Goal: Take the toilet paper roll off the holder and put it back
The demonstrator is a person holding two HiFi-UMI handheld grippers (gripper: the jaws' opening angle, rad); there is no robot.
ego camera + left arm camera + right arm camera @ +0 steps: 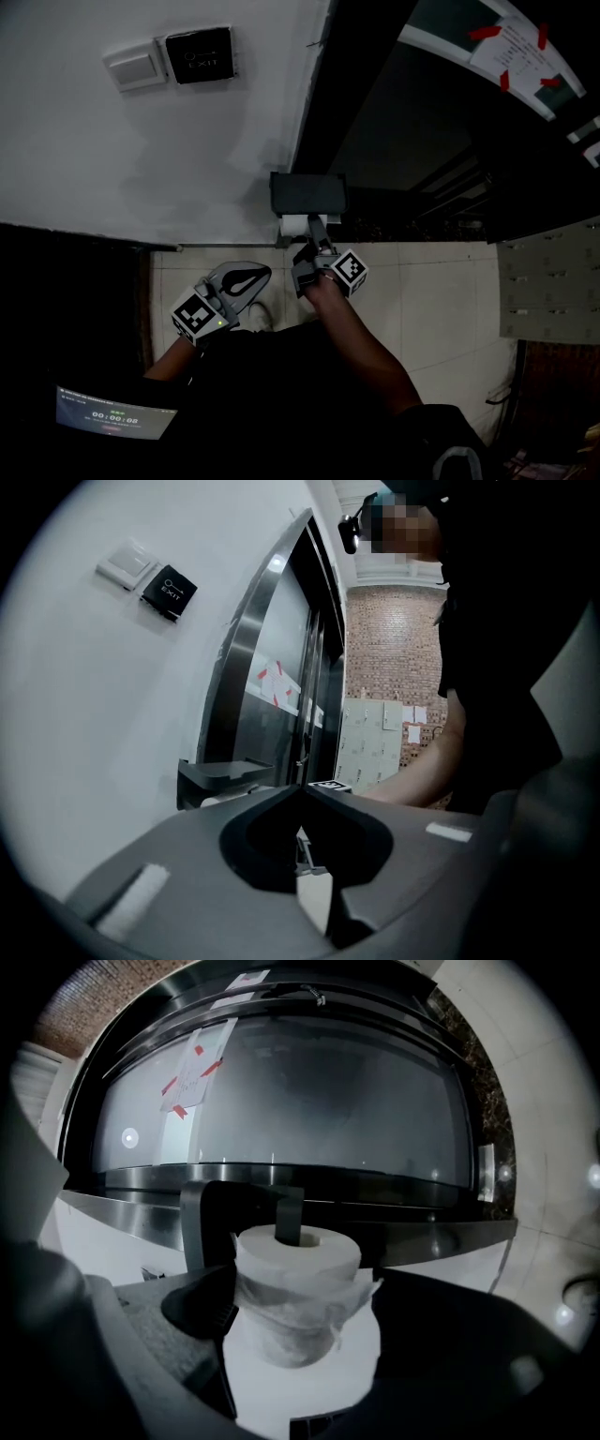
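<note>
A white toilet paper roll (295, 1283) sits on the peg of a black wall holder (211, 1213), its outer sheet crumpled. In the head view the roll (293, 224) hangs just under the holder (307, 194). My right gripper (300, 1312) points level at the wall with a jaw on each side of the roll, and both jaws touch the paper. In the head view that gripper (315, 231) reaches up to the roll. My left gripper (246, 280) stays lower left, away from the holder. Its jaws (302, 789) meet at the tips and hold nothing.
A light switch (136, 66) and a black exit button (200, 54) are on the white wall above left. A dark metal door frame (375, 112) runs right of the holder. Pale floor tiles (441, 300) lie below. A lit screen (114, 412) shows at bottom left.
</note>
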